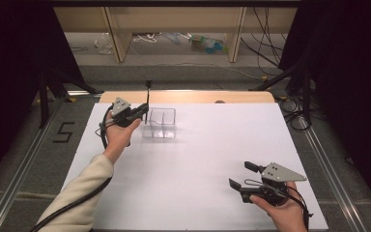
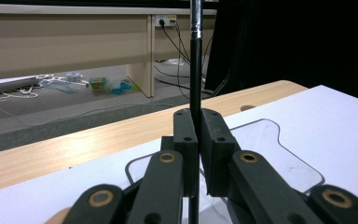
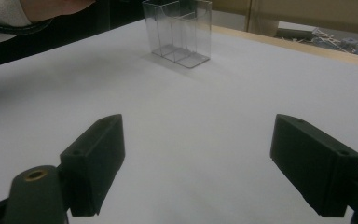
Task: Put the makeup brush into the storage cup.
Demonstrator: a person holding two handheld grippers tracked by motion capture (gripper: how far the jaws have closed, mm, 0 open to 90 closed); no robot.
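A thin black rod (image 1: 148, 96) stands upright, pinched between the jaws of my left gripper (image 1: 144, 114) at the left edge of a clear divided plastic box (image 1: 159, 123). The left gripper view has the rod (image 2: 195, 70) rising straight out of the shut left gripper (image 2: 198, 119), with the box's clear rim (image 2: 279, 136) just below and beyond. My right gripper (image 1: 244, 176) rests low at the front right of the white table top, jaws wide apart and nothing between them. In the right gripper view the right gripper (image 3: 196, 163) faces the clear box (image 3: 179, 32) across bare white surface.
The white mat (image 1: 198, 164) covers the table, with a wooden edge (image 1: 188, 96) at the far side. Beyond it lie floor cables and a wooden bench (image 1: 174, 29). Dark curtains and stand legs (image 1: 299, 72) flank both sides.
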